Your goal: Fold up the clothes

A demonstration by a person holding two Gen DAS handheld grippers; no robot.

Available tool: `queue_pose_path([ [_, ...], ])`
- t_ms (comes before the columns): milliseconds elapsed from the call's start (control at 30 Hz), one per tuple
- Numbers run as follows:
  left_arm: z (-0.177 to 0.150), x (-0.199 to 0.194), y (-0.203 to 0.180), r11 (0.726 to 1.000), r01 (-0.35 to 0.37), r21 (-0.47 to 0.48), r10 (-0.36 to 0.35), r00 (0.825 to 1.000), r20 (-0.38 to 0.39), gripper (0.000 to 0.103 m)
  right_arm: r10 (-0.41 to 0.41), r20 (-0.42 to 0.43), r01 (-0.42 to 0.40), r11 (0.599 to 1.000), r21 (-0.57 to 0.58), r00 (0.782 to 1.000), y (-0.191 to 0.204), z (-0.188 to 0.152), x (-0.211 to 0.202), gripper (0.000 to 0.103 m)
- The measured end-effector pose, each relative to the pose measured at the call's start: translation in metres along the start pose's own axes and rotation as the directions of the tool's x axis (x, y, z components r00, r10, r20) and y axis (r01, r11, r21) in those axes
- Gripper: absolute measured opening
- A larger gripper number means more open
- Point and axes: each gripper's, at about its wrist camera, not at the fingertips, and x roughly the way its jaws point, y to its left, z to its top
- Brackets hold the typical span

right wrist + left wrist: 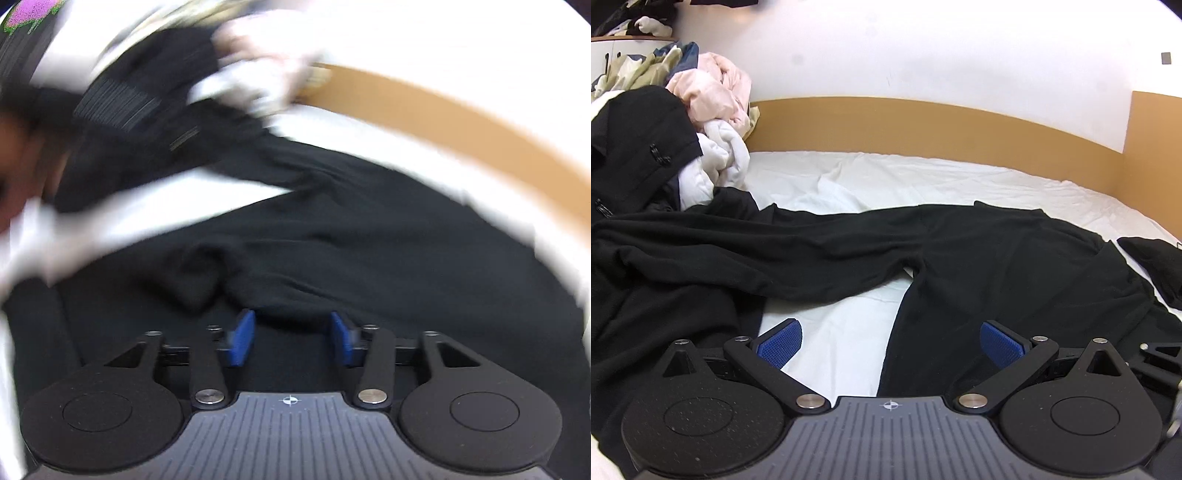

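A bed [849, 177] with a white sheet is spread ahead of the left tool [890, 343], bounded at its far side by a tan headboard [923, 118]. Black trousers [960, 251] are laid flat across the sheet directly in front of that tool, one leg stretched away to its left, the other running back beneath its right finger. A pile of clothes [701, 110], black, pink and white, is heaped far ahead to the left. A small black garment [1156, 266] is seen to the right, just beside the trousers. The left tool is held wide open, nothing between its blue pads [779, 343]. In the blurred right wrist view, the right tool [291, 338] is also spread open, with bunched black cloth just ahead of its tips; contact cannot be judged.
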Motion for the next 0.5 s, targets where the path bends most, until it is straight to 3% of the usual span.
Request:
queue_pose_path([
  [33, 0.001, -0.003, 0.000, 1.000, -0.002, -0.002, 0.002, 1.000, 0.001, 0.102, -0.002, -0.005, 0.002, 0.996, -0.089, 1.000, 0.011, 0.001, 0.005, 0.051],
  [67, 0.002, -0.004, -0.001, 1.000, -0.002, -0.003, 0.002, 1.000, 0.000, 0.102, 0.017, -0.017, -0.019, 0.994, -0.105, 1.000, 0.013, 0.004, 0.009, 0.050],
  [100, 0.002, -0.006, -0.002, 1.000, -0.001, -0.005, 0.001, 1.000, -0.001, 0.102, 0.045, -0.034, -0.048, 0.996, -0.078, 0.998, 0.009, 0.010, 0.011, 0.043],
  [133, 0.002, -0.007, -0.002, 1.000, 0.001, -0.005, -0.001, 1.000, -0.003, 0.102, 0.074, -0.050, -0.077, 0.996, -0.051, 0.996, 0.005, 0.015, 0.014, 0.001],
  [233, 0.002, -0.011, -0.004, 1.000, 0.020, 0.013, -0.019, 1.000, -0.011, 0.102, 0.163, 0.045, -0.167, 0.981, 0.099, 0.986, -0.016, 0.037, -0.019, 0.002],
  [300, 0.003, -0.013, -0.002, 1.000, 0.013, 0.027, -0.013, 1.000, -0.007, 0.102, 0.229, 0.115, -0.247, 0.952, 0.181, 0.967, -0.030, 0.052, -0.041, 0.002],
  [367, 0.002, -0.011, 0.000, 1.000, 0.004, 0.017, -0.004, 1.000, -0.021, 0.102, 0.309, 0.085, -0.320, 0.925, 0.206, 0.947, -0.034, 0.058, -0.040, 0.003],
  [400, 0.001, -0.009, 0.000, 1.000, 0.001, 0.007, -0.001, 0.999, -0.034, 0.102, 0.283, 0.050, -0.287, 0.945, 0.158, 0.958, -0.028, 0.057, -0.035, 0.003],
  [500, -0.005, -0.003, -0.006, 0.999, 0.007, 0.046, -0.002, 0.995, -0.100, 0.102, 0.150, -0.017, -0.146, 0.980, 0.135, 0.989, -0.028, 0.036, -0.014, 0.021],
])
